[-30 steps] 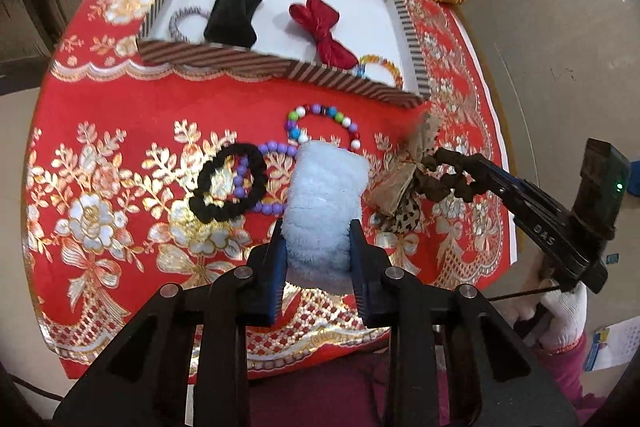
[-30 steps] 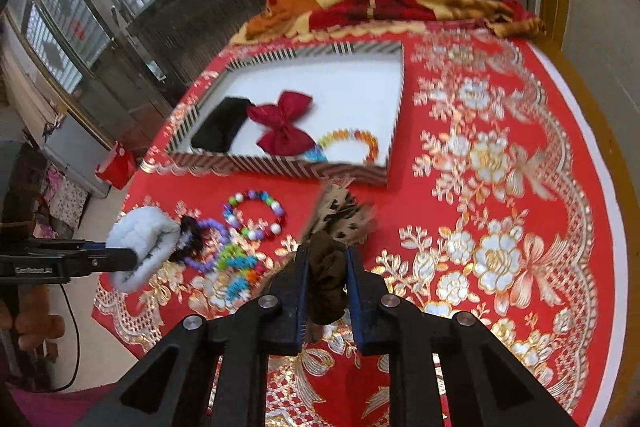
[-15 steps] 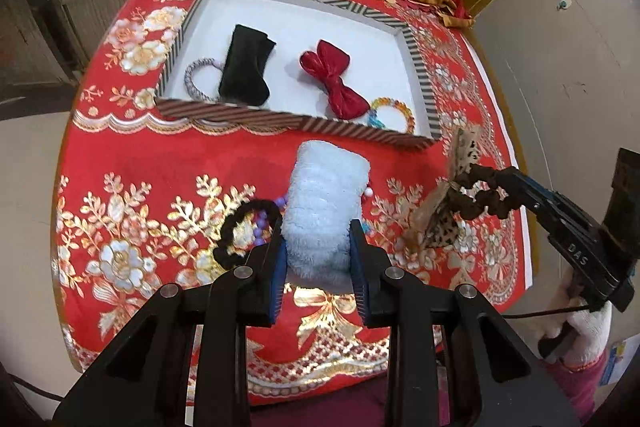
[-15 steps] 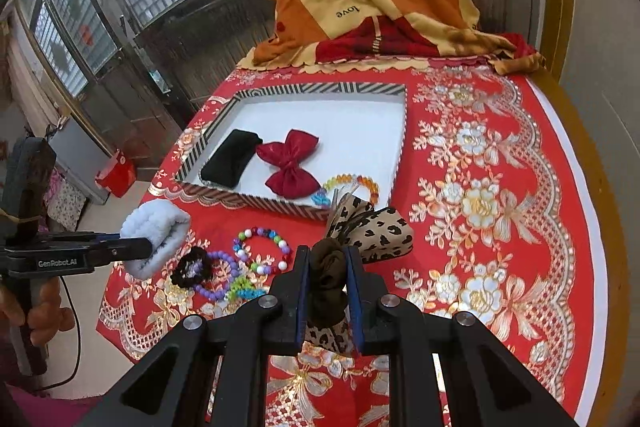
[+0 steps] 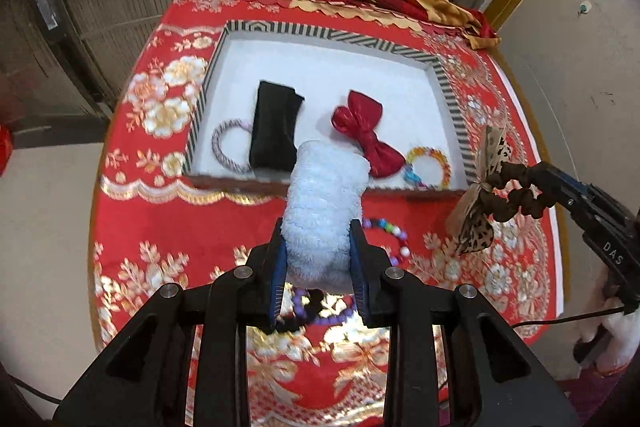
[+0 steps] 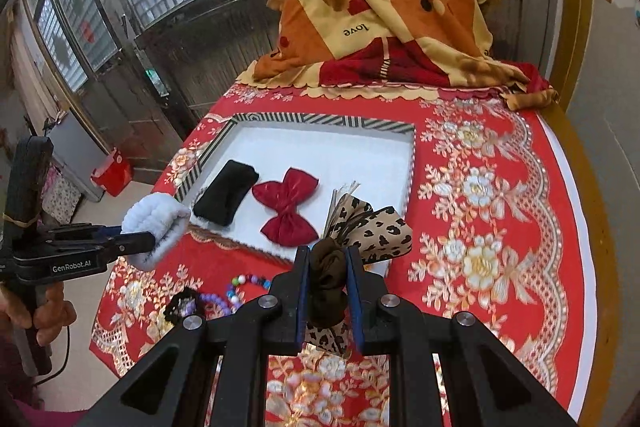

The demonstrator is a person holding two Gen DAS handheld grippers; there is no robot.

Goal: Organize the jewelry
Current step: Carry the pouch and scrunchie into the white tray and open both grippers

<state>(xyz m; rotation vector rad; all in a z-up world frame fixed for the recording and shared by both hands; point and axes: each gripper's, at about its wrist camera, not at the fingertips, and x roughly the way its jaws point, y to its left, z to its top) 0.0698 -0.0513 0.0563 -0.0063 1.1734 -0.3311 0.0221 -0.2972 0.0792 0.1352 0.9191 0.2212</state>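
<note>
My left gripper (image 5: 319, 267) is shut on a fluffy white scrunchie (image 5: 324, 211), held in the air just short of the tray's near wall; it also shows in the right wrist view (image 6: 154, 227). My right gripper (image 6: 328, 291) is shut on a brown scrunchie with a leopard-print bow (image 6: 372, 231), held above the cloth by the tray's near right corner; it also shows in the left wrist view (image 5: 486, 195). The striped-rim white tray (image 5: 332, 35) holds a black velvet band (image 5: 276, 127), a red bow (image 5: 366, 139), a grey cord bracelet (image 5: 226, 147) and a coloured bead bracelet (image 5: 428, 167).
On the red and gold tablecloth (image 5: 160, 227) near the front lie a multicolour bead bracelet (image 5: 386, 235), a purple bead bracelet (image 5: 320, 311) and a black scrunchie (image 6: 180, 303). A folded orange blanket (image 6: 384, 11) sits at the far end. The table edge runs along the right.
Both grippers have risen and moved forward toward the tray, each still holding its scrunchie. The loose bracelets on the cloth now lie below and behind the fingers.
</note>
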